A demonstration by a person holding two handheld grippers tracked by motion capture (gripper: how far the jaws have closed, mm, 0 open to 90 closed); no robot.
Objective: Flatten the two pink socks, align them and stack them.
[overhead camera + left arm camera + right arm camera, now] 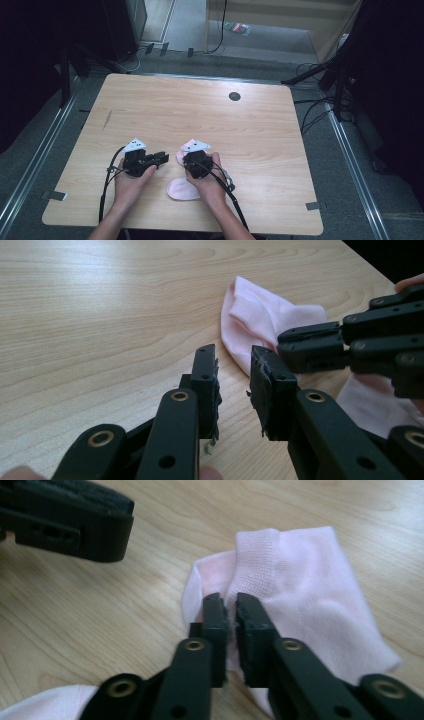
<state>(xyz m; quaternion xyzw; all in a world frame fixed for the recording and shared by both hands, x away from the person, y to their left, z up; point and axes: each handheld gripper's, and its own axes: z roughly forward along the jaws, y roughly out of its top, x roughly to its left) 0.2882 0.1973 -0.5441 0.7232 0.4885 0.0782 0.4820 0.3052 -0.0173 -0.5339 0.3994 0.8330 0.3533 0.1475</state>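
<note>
A pale pink sock (300, 580) lies flat on the wooden table (200, 110), near the front edge. My right gripper (231, 611) is shut on a raised fold of that sock's ribbed end. The same sock (255, 315) appears in the left gripper view, with the right gripper (287, 345) reaching in from the right. My left gripper (234, 372) hovers just left of the sock, its pads a narrow gap apart with nothing between them. A second pink sock (181, 190) lies closer to the person, partly under the right hand.
A dark round hole (234, 96) sits in the tabletop near the far edge. Cables trail from both grippers back along the forearms. Beyond the table are grey floor, metal rails and dark stands.
</note>
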